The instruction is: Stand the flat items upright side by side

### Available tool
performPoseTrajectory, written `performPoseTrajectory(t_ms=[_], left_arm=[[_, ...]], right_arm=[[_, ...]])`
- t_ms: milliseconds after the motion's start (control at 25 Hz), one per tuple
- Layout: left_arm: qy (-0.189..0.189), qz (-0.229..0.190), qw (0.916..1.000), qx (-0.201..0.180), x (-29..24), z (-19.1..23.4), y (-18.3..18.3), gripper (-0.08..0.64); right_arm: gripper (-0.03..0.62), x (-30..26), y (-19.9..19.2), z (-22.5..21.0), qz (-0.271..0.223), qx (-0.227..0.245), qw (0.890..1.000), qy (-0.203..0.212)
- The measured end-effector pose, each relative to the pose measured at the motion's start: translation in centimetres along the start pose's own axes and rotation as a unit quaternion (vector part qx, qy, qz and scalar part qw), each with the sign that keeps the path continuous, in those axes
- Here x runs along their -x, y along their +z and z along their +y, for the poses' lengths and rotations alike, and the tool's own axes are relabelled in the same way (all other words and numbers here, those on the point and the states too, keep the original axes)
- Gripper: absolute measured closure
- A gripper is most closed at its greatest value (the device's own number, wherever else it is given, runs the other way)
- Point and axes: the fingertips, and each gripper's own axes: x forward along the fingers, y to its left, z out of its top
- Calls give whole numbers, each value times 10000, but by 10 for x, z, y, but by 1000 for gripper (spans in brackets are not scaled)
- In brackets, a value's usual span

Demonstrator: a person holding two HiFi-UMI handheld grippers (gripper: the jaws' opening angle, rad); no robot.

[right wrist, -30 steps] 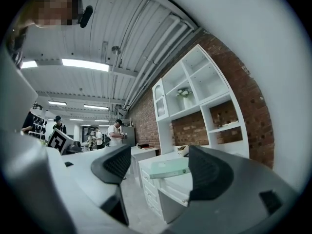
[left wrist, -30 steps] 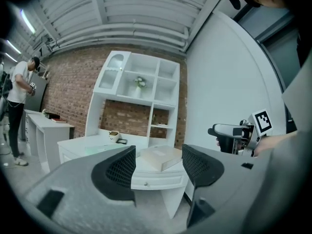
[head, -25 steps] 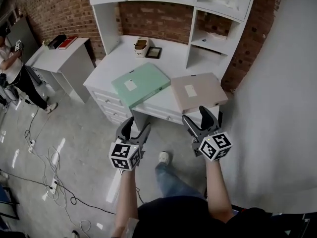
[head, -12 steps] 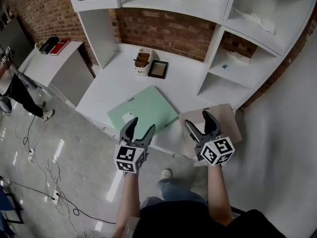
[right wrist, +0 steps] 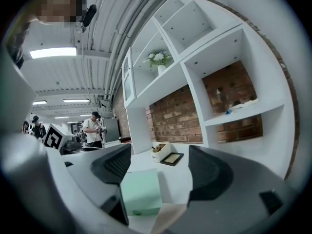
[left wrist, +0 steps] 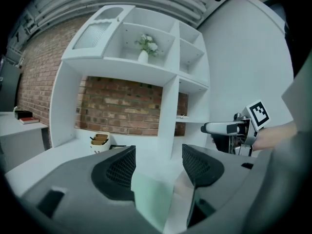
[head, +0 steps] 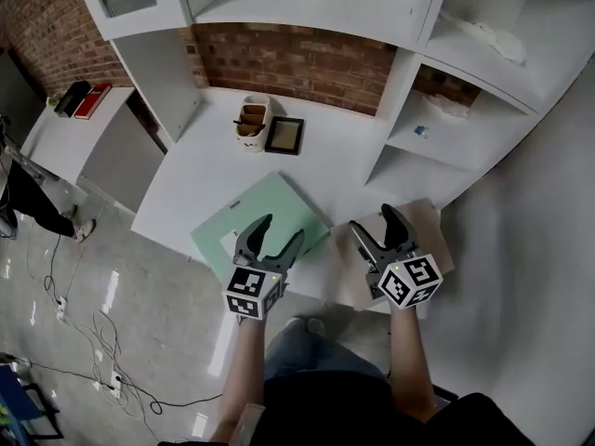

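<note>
You are holding your left gripper spread wide and empty over the green folder, and your right gripper likewise over the beige folder at its three o'clock. Both folders are lying flat on the desk.

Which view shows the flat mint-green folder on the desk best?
Head view: the flat mint-green folder shows from above, near edge under the left gripper. Right gripper view foreshortens it; left gripper view catches a blurred corner.
</note>
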Motion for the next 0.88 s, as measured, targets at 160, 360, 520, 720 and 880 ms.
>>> performPoseTrajectory(t_ms=[160,360,520,720,880], left_arm=[[-294,19,9996,-49,-18,-5,10,290],[-770,143,9966,-236,-37,-23,18,290],[-1147,456,9912,-480,-59,-44,19,290],[-1816,827,9772,-724,-90,-82,11,290],[-2286,1212,9617,-902,-114,-111,-4,290]], right_arm=[[244,1,9,-11,-52,-9,9997,-244],[244,18,22,-25,-191,-58,9975,-673],[244,40,21,-42,-170,-60,9937,-1103],[244,81,16,-66,-166,-162,9841,-1763],[244,112,8,-84,-136,-296,9737,-2255]])
